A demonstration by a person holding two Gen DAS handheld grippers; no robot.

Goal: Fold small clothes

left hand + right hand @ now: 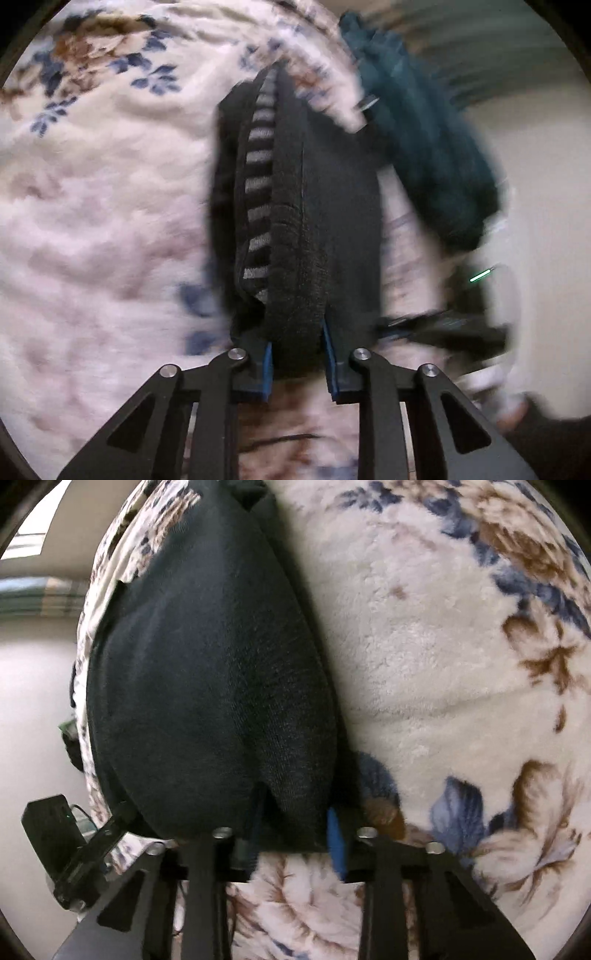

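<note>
My left gripper (298, 360) is shut on a black garment (317, 229) with a black-and-grey striped waistband (260, 177), holding it bunched and lifted over the floral blanket (103, 206). My right gripper (291, 843) is shut on dark cloth of a black garment (207, 686), which drapes forward over the fingers and hides the left one. Whether both hold the same garment I cannot tell. Both views are blurred by motion.
A dark teal garment (424, 147) hangs or lies at the right of the left wrist view. The other gripper's black body (62, 845) shows at lower left of the right wrist view. A pale floor (33, 701) lies beyond the blanket (443, 646) edge.
</note>
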